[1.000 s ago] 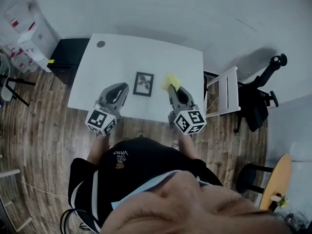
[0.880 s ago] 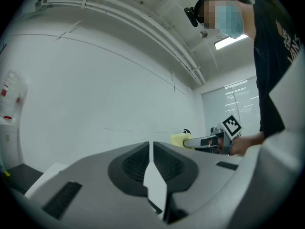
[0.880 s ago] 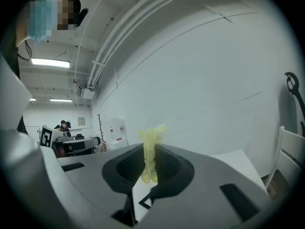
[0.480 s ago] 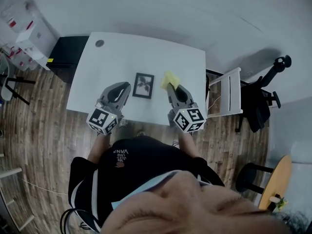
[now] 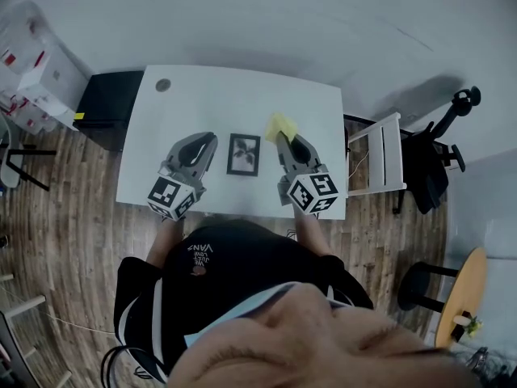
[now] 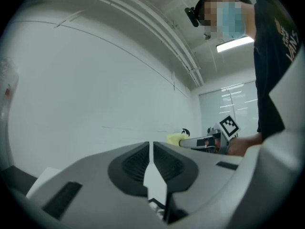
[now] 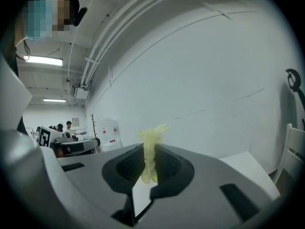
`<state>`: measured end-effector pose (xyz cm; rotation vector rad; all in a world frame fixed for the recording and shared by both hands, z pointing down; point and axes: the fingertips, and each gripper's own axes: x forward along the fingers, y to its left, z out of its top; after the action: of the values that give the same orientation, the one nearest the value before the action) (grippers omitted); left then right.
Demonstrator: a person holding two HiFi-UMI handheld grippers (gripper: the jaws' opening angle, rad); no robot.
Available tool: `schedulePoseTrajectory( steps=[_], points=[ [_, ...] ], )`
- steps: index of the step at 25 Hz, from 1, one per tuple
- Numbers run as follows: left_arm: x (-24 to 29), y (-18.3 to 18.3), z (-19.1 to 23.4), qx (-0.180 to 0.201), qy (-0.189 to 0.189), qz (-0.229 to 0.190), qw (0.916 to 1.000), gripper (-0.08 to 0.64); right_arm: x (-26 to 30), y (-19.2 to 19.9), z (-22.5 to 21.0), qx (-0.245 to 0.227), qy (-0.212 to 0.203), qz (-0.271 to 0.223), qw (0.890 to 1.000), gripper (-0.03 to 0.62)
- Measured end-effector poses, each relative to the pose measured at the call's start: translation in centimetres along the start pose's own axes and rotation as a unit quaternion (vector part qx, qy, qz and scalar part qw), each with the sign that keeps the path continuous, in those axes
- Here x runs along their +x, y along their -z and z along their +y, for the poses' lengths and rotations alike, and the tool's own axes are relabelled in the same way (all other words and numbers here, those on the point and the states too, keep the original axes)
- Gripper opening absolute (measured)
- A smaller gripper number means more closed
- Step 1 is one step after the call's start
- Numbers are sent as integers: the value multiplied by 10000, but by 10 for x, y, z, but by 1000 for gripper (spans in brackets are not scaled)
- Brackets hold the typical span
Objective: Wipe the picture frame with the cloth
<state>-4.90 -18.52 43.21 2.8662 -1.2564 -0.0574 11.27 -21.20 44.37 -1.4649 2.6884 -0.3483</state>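
One white rectangular worktop (image 5: 210,95) carries the task items. Over its near half, the left gripper (image 5: 202,141) has its jaws pressed together with nothing between them. Level with it, the right gripper (image 5: 285,141) has its jaws pinching a crumpled yellow cloth (image 5: 280,125). A small black-bordered picture frame (image 5: 243,153) lies flat between both grippers. The cloth protrudes beyond the right jaws, apart from the picture frame.

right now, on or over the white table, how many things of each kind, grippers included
black-framed picture: 1
yellow cloth: 1
grey two-jaw grippers: 2, left gripper and right gripper
small grey round disc: 1
total: 5
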Motion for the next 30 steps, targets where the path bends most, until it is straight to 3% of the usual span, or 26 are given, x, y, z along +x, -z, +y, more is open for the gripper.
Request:
schedulePoseTrajectory(
  steps=[17,30],
  points=[
    [3,1,46,-13,-38,64,10000,34,68,0,-8,262,-61,-107,9996,40],
    [-3,12,57,-47,-177,202,9996,34,101,62,-16,376,-45,602,9975,40]
  ],
)
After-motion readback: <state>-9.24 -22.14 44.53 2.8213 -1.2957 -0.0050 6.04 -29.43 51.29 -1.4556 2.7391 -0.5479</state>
